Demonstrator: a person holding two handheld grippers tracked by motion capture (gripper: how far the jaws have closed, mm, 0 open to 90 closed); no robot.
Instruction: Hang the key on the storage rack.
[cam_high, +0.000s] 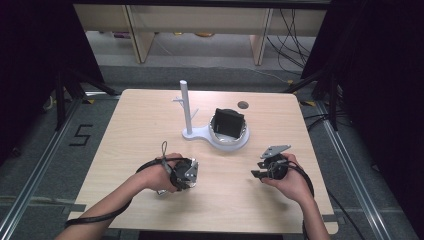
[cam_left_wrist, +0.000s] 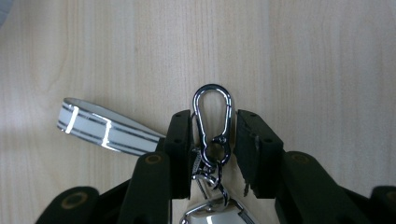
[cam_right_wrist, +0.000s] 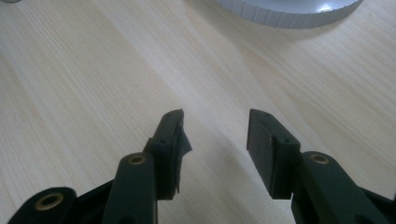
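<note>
The carabiner keychain (cam_left_wrist: 212, 123) lies flat on the tabletop (cam_high: 150, 130), directly under my left tool (cam_left_wrist: 212, 140). Its silver clip loop points straight ahead along the tool's line, long axis running away from me between the two jaws. Behind the clip, a small swivel link leads back to a larger metal ring (cam_left_wrist: 212, 215), and a grey reflective strap (cam_left_wrist: 105, 127) trails off to the left across the wood.

What I read as deciding the next move: the clip sits centred in the gap, so a straight close should catch it across its narrow width. The left hand is plainly the nearer one; the right is well apart from the keychain.

The left tool is partly spread. Its left pad seems to brush the clip's side, while the right pad stands clear, so nothing is clamped yet.

My right tool (cam_right_wrist: 215, 140) hovers released over bare wood, jaws apart and empty, with the white round base (cam_right_wrist: 289, 11) of the stand (cam_high: 186, 107) ahead of it. A black object (cam_high: 229, 123) rests on that base.
</note>
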